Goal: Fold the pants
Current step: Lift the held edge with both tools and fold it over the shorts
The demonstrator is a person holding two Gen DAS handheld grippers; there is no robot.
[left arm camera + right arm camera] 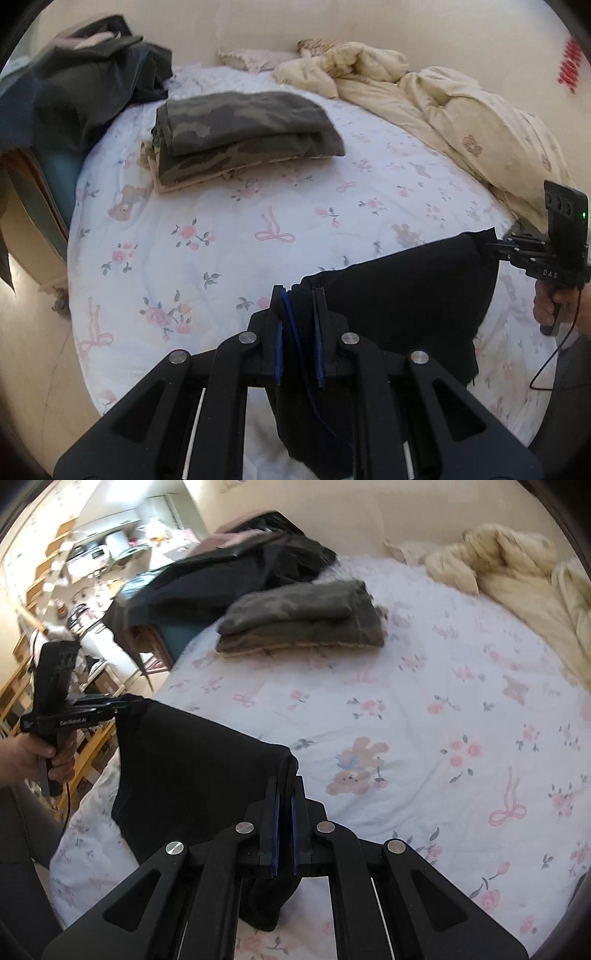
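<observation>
Both sets of jaws are clamped on cloth: the left gripper (299,295) pinches one top corner of the black pants (406,291), the right gripper (286,779) pinches the other, pads nearly together with only fabric between. Pants hang between the two as a dark sheet, top edge stretched fairly taut, the rest drooping toward the near edge of the bed (207,206) (lower end runs under the grippers, out of sight). Looks soft and limp, light, no stiffness of its own, so it will sag and swing wherever it isn't held; thin fabric could slip if the pinch is shallow, judging by how little sits between the right pads. Best hold is right at the corners or along a thick seam, keeping the edge tight. Farther out, a folded camouflage garment (243,129) lies on the flowered sheet at the far left, dark clothes (99,85) piled beyond it, a rumpled cream blanket (443,107) along the far right.
</observation>
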